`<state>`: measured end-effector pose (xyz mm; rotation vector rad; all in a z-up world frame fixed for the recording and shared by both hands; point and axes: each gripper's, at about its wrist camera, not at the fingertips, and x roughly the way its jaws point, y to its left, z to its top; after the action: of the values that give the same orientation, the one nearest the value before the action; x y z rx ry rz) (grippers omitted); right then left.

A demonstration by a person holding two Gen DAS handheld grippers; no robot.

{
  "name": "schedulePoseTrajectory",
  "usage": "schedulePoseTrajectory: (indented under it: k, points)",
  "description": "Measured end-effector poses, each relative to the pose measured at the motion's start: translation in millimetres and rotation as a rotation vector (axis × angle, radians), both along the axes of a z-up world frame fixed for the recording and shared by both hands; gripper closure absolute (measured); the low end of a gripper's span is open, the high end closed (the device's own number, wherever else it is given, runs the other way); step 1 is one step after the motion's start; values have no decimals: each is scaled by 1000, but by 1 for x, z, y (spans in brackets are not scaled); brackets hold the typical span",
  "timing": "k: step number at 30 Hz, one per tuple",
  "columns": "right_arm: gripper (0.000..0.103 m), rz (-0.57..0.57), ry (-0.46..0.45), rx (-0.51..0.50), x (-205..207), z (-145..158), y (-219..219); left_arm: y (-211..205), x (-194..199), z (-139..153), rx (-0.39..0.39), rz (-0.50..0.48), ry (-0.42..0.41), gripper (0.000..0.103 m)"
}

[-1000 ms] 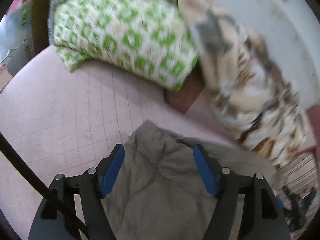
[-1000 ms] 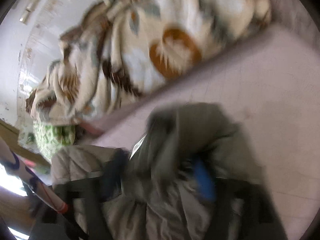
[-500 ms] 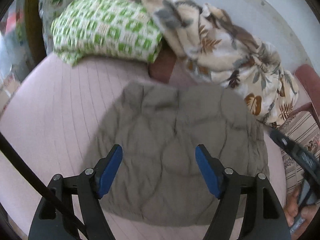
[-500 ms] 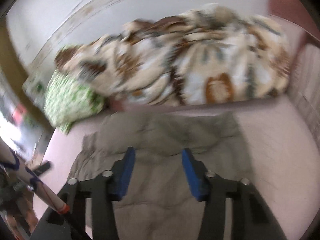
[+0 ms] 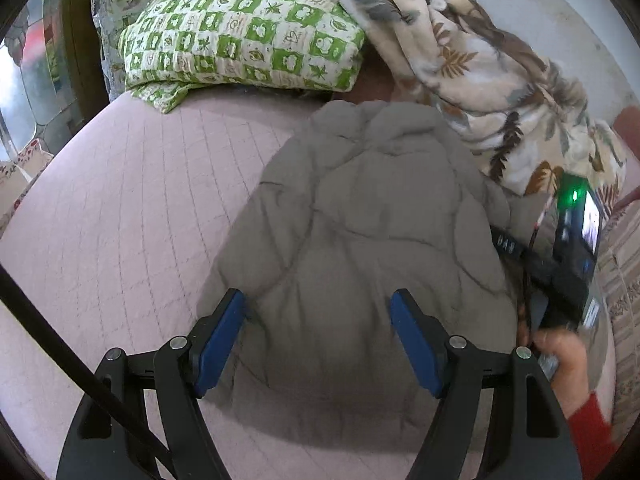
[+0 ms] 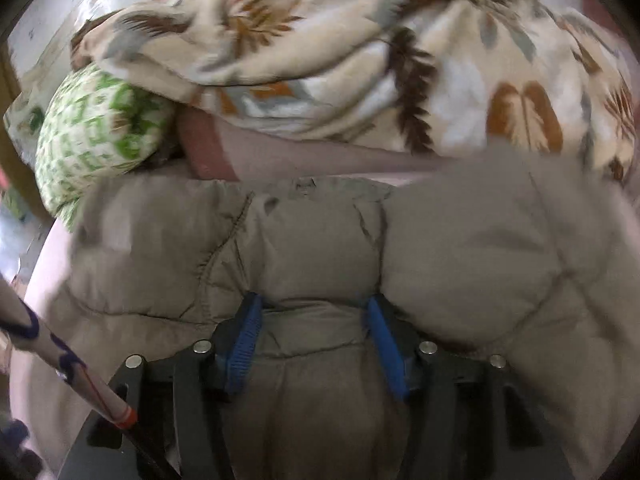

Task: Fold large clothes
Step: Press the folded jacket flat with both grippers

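A grey-brown quilted puffer jacket (image 5: pixel 360 216) lies folded on the pink quilted bed (image 5: pixel 120 216). My left gripper (image 5: pixel 318 332) hovers open above the jacket's near edge, jaws wide apart, holding nothing. My right gripper (image 6: pixel 314 332) is pushed into the jacket (image 6: pixel 320 248); a fold of padded fabric sits between its blue pads (image 6: pixel 244 336), and the jaws stand partly closed around it. The right gripper's body (image 5: pixel 568 256) and the hand holding it show at the jacket's right edge in the left wrist view.
A green-and-white checked pillow (image 5: pixel 240 36) lies at the head of the bed. A cream leaf-print blanket (image 5: pixel 480 72) is heaped along the wall behind the jacket; it fills the top of the right wrist view (image 6: pixel 360 48). A striped cloth (image 5: pixel 624 264) lies at the right.
The jacket was dropped flat on the bed and both grippers pulled back open. Now the right gripper has pushed into the jacket's right side and closed on a fold. The left stays open.
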<state>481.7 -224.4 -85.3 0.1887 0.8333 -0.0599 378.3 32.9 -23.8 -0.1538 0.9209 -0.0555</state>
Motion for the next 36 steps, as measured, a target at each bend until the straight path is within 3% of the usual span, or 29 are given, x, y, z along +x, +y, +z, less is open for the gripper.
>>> schedulePoseTrajectory:
  k: [9, 12, 16, 19, 23, 27, 29, 33, 36]
  points:
    - [44, -5, -21, -14, 5, -1, -2, -18, -10, 18, 65, -4, -15, 29]
    - [44, 4, 50, -29, 6, 18, 3, -22, -38, 37, 110, -27, -67, 29]
    - [44, -24, -68, 71, -34, 68, -19, -28, -57, 48, 145, -37, -114, 28]
    - [44, -81, -100, 23, -55, 80, -38, -48, -40, 50, 160, -97, -92, 28]
    - [44, -144, -34, -104, -56, 53, -63, -80, 10, 27, 194, -147, -17, 28]
    - [44, -157, 21, -79, -48, 18, -79, -86, 54, -12, 194, -122, 75, 23]
    - [42, -159, 14, -103, -45, 11, -77, -84, 61, -21, 192, -93, 67, 11]
    - [39, -156, 13, -123, -37, 5, -75, -86, 56, -21, 202, -91, 36, 10]
    - [38, -156, 11, -132, -37, 4, -74, -72, 37, -3, 145, -87, 39, 12]
